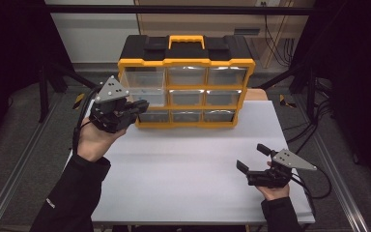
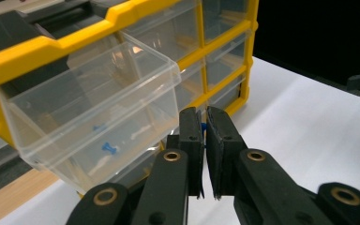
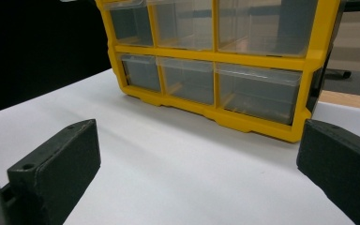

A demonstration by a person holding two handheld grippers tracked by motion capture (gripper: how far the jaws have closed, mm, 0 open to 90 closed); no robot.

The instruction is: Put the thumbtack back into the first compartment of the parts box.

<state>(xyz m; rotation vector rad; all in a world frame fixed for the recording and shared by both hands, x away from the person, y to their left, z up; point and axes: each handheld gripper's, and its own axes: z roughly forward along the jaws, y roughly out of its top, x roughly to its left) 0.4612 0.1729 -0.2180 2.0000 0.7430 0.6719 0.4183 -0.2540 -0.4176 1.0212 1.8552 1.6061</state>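
My left tool (image 2: 205,140) has its jaws nearly pressed together, pinching a tiny blue piece (image 2: 203,127) I can't really make out. It's sitting right next to the pulled-out clear drawer (image 2: 93,112) on the left column of the yellow organizer (image 1: 186,87), and that drawer has a few small blue and white bits in it. My right tool (image 1: 255,158) is spread wide, low over the white surface (image 1: 193,164), well apart from the organizer.

White table (image 1: 198,159); grey floor (image 1: 34,140); black frame bars (image 1: 174,9); pale wall (image 1: 92,34) behind; dim surroundings.
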